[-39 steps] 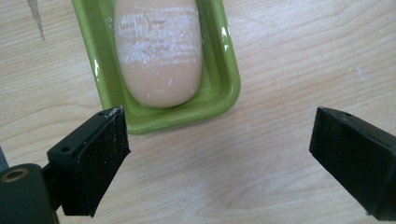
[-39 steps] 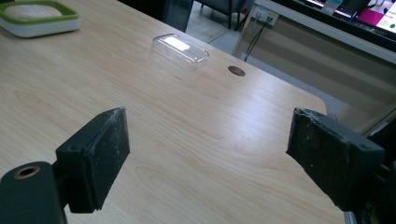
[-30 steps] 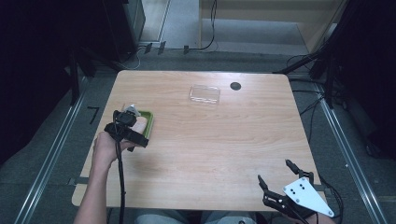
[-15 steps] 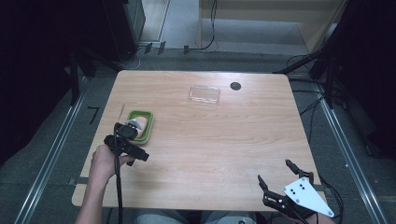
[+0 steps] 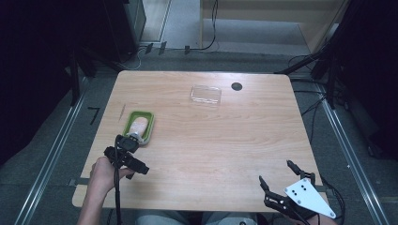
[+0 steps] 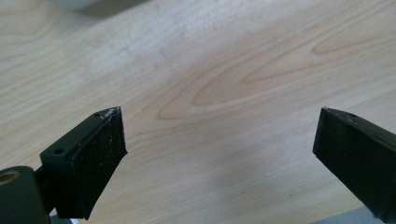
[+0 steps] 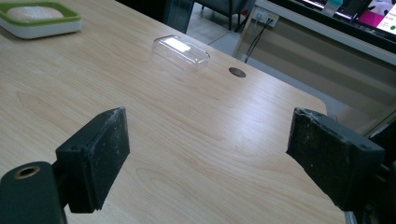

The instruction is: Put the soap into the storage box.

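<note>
A green-rimmed white tray (image 5: 149, 127) holding a pale oval lump (image 5: 138, 124) sits at the table's left side. My left gripper (image 5: 129, 157) is held in a hand just nearer than the tray, apart from it. Its jaws stand open over bare wood (image 6: 219, 116) with nothing between them. My right gripper (image 5: 278, 174) rests open at the near right corner, its grey plate behind it. In the right gripper view the open right gripper (image 7: 209, 116) faces across the table, with the tray (image 7: 39, 27) far off at the upper left.
A clear plastic lid (image 5: 206, 93) lies at the back middle of the wooden table (image 5: 225, 140), beside a small dark round hole (image 5: 236, 86). Both show in the right gripper view: lid (image 7: 181, 51), hole (image 7: 237, 72). Dark floor and cables surround the table.
My left gripper has drawn back from over the tray toward the near edge. The tray stays in place. The right gripper has not moved.
</note>
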`<action>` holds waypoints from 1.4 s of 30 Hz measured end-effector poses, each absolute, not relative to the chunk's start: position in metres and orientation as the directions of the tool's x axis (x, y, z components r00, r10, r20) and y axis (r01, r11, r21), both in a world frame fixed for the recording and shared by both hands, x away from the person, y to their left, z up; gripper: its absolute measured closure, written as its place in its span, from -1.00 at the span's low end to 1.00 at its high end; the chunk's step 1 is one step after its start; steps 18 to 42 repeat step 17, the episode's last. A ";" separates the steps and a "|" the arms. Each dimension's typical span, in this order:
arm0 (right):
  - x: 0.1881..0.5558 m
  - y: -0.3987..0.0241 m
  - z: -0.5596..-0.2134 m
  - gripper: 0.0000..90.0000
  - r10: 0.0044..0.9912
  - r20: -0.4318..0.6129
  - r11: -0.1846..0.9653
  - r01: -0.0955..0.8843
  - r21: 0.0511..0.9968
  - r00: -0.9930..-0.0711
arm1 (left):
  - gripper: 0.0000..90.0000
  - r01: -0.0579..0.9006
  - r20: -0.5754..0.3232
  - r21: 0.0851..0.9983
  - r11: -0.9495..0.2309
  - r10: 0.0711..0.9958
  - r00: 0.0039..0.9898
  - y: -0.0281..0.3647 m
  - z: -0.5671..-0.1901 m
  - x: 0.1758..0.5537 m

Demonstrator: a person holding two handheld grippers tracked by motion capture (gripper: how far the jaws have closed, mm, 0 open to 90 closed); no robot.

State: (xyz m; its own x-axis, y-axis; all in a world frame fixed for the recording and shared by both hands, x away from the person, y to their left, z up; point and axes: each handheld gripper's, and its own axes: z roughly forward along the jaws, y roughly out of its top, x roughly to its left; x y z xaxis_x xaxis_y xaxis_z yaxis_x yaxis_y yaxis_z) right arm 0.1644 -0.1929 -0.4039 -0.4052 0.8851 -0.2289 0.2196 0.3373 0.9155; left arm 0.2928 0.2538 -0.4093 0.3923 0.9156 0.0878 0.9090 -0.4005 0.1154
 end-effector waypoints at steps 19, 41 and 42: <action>0.164 -0.193 -0.404 -0.70 0.884 -0.235 0.340 0.211 0.916 -0.404 | -0.94 0.908 0.073 0.069 -0.413 0.910 0.408 0.256 -0.433 0.270; 0.164 -0.193 -0.404 -0.70 0.884 -0.235 0.340 0.211 0.916 -0.404 | -0.94 0.908 0.073 0.069 -0.413 0.910 0.408 0.256 -0.433 0.270; 0.164 -0.193 -0.404 -0.70 0.884 -0.235 0.340 0.211 0.916 -0.404 | -0.94 0.908 0.073 0.069 -0.413 0.910 0.408 0.256 -0.433 0.270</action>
